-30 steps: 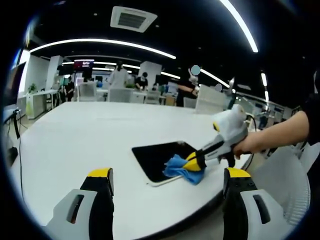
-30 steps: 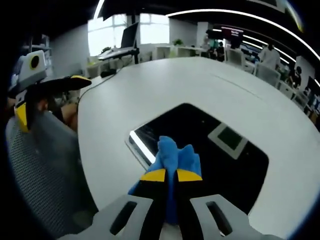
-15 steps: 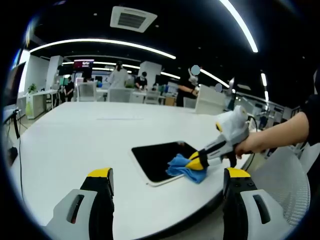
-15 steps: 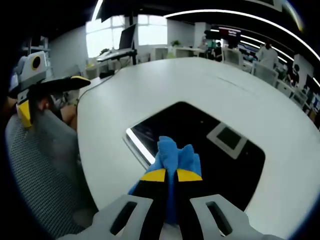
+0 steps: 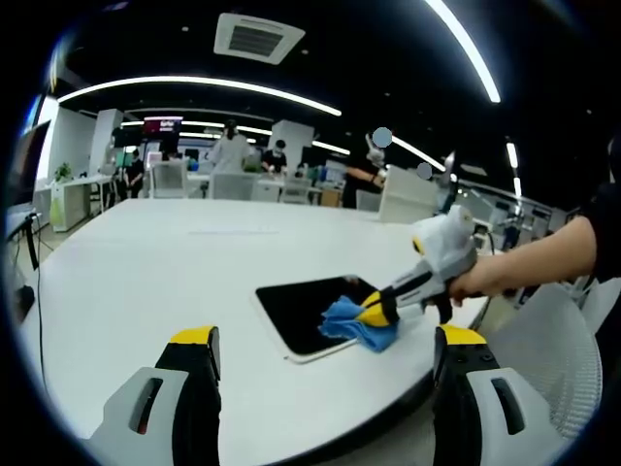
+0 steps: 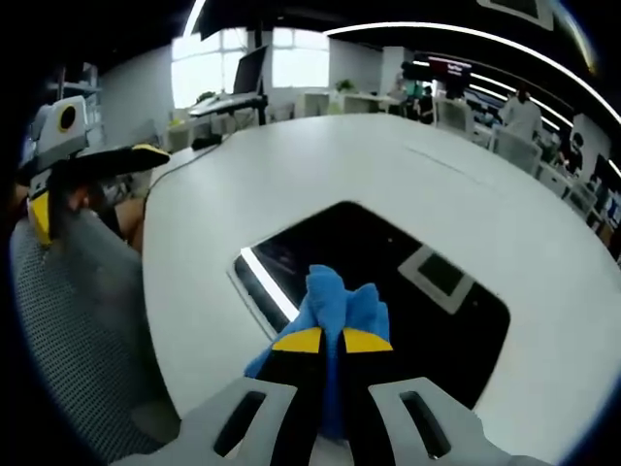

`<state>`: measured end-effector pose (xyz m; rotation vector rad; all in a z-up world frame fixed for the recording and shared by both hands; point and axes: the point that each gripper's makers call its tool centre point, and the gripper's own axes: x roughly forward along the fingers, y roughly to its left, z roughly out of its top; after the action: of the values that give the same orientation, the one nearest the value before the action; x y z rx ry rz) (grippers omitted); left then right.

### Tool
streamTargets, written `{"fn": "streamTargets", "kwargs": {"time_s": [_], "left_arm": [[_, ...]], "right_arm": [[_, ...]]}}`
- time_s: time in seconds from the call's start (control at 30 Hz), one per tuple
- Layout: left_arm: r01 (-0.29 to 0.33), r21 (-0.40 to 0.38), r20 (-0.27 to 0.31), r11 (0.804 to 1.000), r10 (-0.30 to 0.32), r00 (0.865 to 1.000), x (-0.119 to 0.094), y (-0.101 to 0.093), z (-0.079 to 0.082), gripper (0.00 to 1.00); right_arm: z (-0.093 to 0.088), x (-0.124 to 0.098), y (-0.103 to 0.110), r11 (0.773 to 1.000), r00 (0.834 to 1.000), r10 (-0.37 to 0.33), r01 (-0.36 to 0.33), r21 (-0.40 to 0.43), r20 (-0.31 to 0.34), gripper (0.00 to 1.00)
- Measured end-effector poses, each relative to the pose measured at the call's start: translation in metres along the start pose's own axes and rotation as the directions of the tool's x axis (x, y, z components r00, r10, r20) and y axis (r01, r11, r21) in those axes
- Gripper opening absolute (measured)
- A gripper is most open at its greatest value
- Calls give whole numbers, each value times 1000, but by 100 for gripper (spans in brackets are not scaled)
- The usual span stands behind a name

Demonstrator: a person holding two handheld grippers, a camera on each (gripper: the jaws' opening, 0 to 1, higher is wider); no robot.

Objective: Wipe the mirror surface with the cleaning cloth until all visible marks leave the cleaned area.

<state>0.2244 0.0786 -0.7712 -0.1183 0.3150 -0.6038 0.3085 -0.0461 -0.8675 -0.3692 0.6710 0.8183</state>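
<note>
A dark rectangular mirror with a white rim lies flat on the white table, close to its near edge. A blue cleaning cloth rests on the mirror's near end, with my right gripper shut on it. In the left gripper view my left gripper stands open above the table edge, short of the mirror, with nothing between its yellow-tipped fingers. It also appears at the left of the right gripper view as the left gripper.
A grey mesh chair back stands by the table edge near me. A person's hand holds the right gripper. Desks, chairs and people stand far behind the table.
The right gripper has slid the cloth a little further onto the mirror, away from its near edge. The left gripper has stayed still.
</note>
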Motion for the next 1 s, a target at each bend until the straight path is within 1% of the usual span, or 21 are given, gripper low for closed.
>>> {"fn": "streamTargets", "kwargs": {"time_s": [0.63,0.9,1.0], "left_arm": [[-5,1,-7,1000,5,1000,0,1,-1,90],[-8,1,-9,1000,8,1000,1,2,-2,90],[-9,1,-4,1000,9,1000,1,2,-2,90]], "right_arm": [[25,31,-42,996,996,-85,85,37,-10,0],[32,40,-56,992,992,-123,124,38,-27,0],[35,45,-63,991,991,-129,129,23,-29,1]]}}
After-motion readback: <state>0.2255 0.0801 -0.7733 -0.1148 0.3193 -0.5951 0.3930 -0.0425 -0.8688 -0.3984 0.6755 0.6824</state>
